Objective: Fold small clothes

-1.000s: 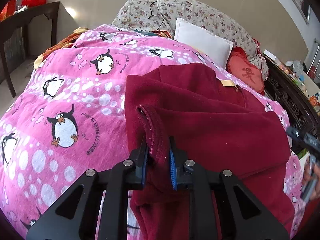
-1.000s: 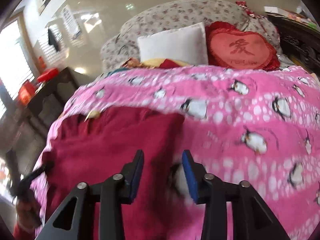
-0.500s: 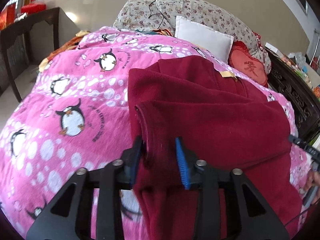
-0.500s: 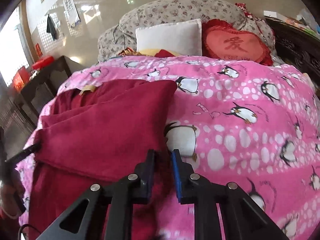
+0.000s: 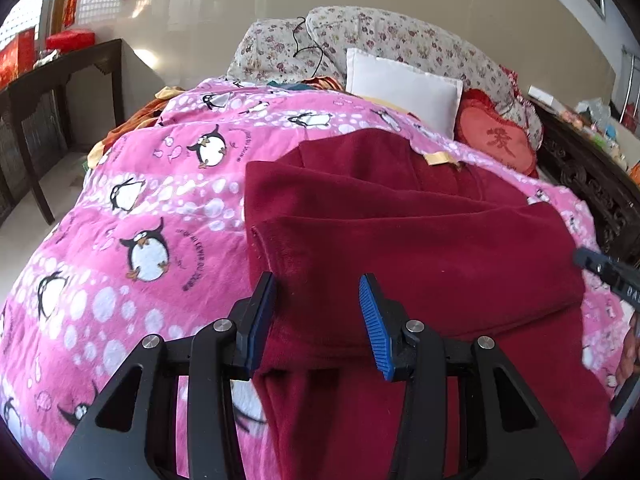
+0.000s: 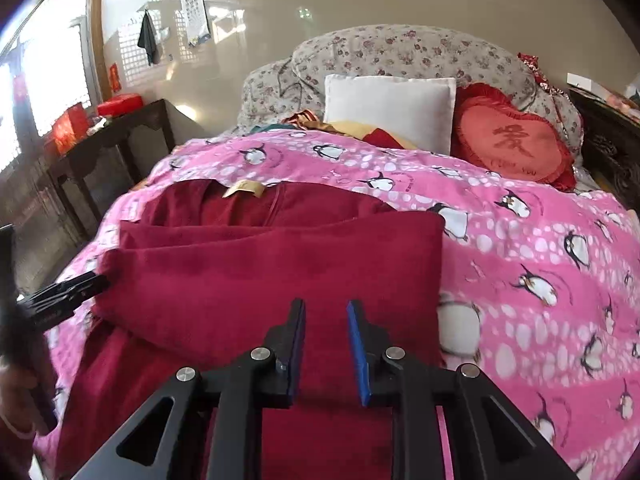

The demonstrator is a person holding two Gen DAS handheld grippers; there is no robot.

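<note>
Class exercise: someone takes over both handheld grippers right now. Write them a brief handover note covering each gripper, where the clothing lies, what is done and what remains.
Left gripper: open, holding nothing, over the near left edge of the dark red garment.
Right gripper: open, holding nothing, over the garment's near right part.
The garment lies on the pink penguin blanket, collar with its yellow label toward the pillows.
Done: one layer is folded across the middle, forming a thick band.
Left: the lower part nearest the grippers hangs unfolded; probably fold it up next, then tidy the edges.
</note>
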